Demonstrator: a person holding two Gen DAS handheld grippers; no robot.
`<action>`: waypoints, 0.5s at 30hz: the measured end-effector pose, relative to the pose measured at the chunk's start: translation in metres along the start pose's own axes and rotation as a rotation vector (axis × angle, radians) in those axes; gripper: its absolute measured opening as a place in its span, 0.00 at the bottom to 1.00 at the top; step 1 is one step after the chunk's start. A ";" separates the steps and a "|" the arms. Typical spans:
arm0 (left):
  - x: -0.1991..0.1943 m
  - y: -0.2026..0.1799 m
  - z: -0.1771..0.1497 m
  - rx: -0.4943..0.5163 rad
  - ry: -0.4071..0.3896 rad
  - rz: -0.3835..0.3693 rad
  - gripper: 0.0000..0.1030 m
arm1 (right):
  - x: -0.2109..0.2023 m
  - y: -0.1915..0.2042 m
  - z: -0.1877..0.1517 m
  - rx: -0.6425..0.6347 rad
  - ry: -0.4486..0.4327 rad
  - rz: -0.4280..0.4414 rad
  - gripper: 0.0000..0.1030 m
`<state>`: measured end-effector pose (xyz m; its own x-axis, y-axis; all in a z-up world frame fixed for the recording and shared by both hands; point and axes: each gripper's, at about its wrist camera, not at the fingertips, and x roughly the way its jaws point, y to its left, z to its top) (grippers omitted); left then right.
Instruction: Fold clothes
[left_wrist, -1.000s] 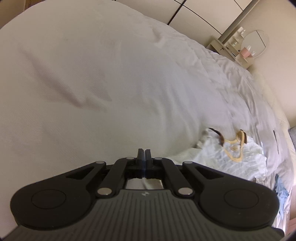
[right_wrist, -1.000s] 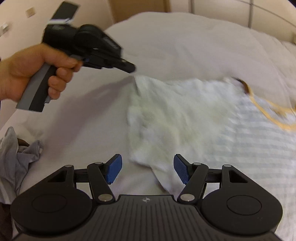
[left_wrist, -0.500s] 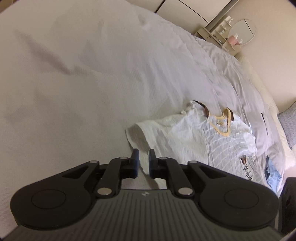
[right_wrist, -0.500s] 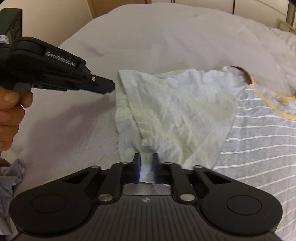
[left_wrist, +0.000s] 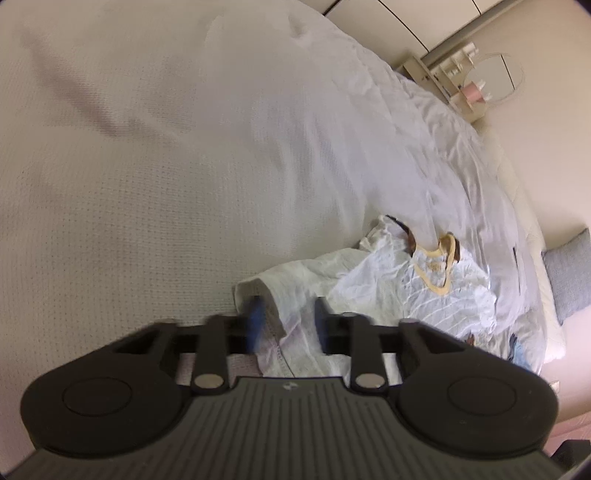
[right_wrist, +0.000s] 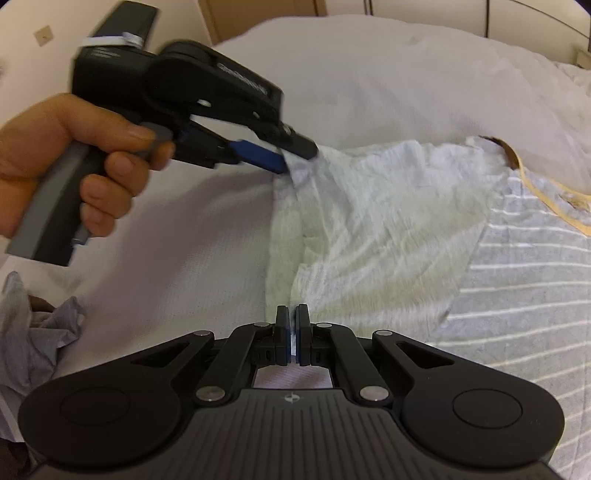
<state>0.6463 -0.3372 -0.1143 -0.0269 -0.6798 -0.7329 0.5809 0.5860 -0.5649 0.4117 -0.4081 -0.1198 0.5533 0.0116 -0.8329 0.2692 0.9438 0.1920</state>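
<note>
Holding a white shirt (right_wrist: 388, 236) on the bed (right_wrist: 369, 74), I have one tool in each hand. The shirt lies spread on the white bed cover. It has thin stripes on its body and a yellow band (right_wrist: 546, 199) around the neck. The sleeve (right_wrist: 332, 221) lies toward me, flat but wrinkly.

My right tool (right_wrist: 292, 332) is pressed together and pinches the near edge of the sleeve. A thin bit of cloth shows between the two pads. My left tool (right_wrist: 291, 158) is at the far corner of the sleeve. Its two fingers are spread apart, with the cloth edge between them. In the left view the left tool (left_wrist: 286, 325) looks the same: spread, with the sleeve edge running between the fingers. It is blurry there, so I cannot tell if the pads touch the cloth.

The shirt looks thin, soft and light. It will bend and flop anywhere I lift it. It will not break. It can slip out if I pinch only a tiny bit, so I think a good hold takes the hem, where the cloth is doubled and thicker. Two holds on two corners of the sleeve should keep the edge straight when it is lifted.

A gray cloth (right_wrist: 33, 325) lies bunched at the near left side of the bed, apart from the shirt.
</note>
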 end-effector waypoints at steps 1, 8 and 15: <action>-0.002 0.002 0.002 -0.003 -0.005 -0.001 0.00 | 0.000 0.000 0.000 -0.002 0.000 0.004 0.01; -0.010 0.015 0.012 -0.017 -0.001 0.015 0.00 | 0.003 -0.003 -0.003 -0.017 0.000 0.030 0.01; 0.004 0.004 0.004 0.076 0.010 0.112 0.00 | 0.018 -0.003 -0.008 -0.087 0.029 0.042 0.09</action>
<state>0.6522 -0.3389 -0.1178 0.0342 -0.6072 -0.7938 0.6408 0.6228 -0.4489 0.4145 -0.4082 -0.1396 0.5392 0.0604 -0.8400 0.1758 0.9674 0.1824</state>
